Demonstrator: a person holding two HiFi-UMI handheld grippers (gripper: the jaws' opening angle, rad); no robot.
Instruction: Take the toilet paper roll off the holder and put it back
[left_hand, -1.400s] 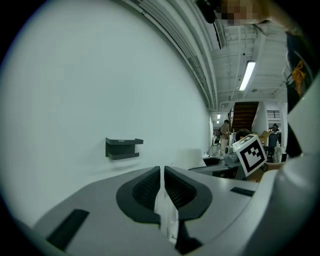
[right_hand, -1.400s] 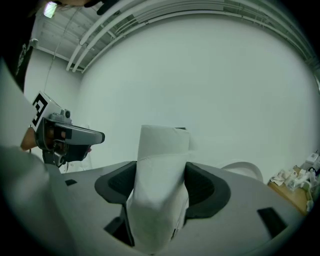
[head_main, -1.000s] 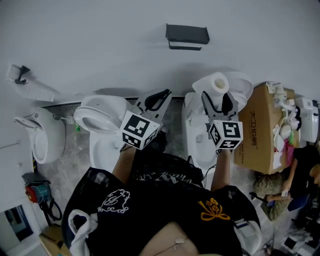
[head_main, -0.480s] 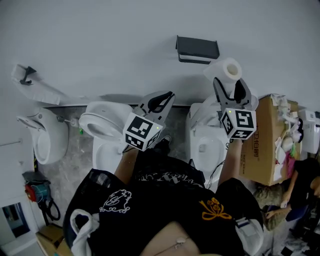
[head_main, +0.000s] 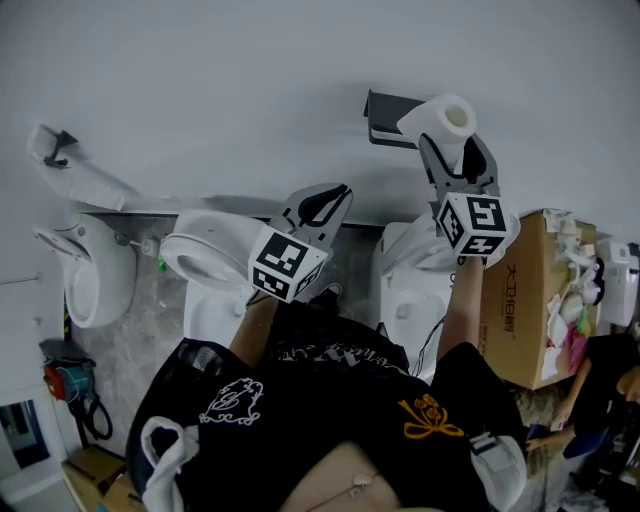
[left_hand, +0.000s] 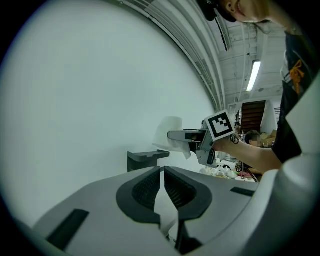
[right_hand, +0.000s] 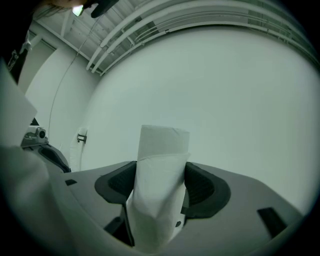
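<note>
Toilet paper roll (head_main: 440, 120) is off the holder (head_main: 386, 104) and sits in the right gripper (head_main: 453, 150), so the taking-off half of the task looks done and the putting-back half is what remains. In the head view the roll is raised against the white wall, overlapping the right end of the dark wall-mounted holder. From the left gripper view it appears just beside the holder and a little above its shelf, though I cannot tell whether the two touch. It does not yet rest on the holder, so it has still to be seated and let go. The right gripper's jaws are spread to the width of the roll and press on its two opposite sides. The right gripper view shows the white cylinder standing straight between the dark pads, its far end reaching beyond the fingertips and a loose outer sheet lying over its near face. The head view shows the cardboard core's opening turned up towards the camera. The left gripper (left_hand: 163, 176) has its jaws drawn together with only a thin slit between the pads and nothing caught in them. It hangs lower and to the left, above the toilet (head_main: 205, 250), well apart from the roll, and takes no part in the hold.
</note>
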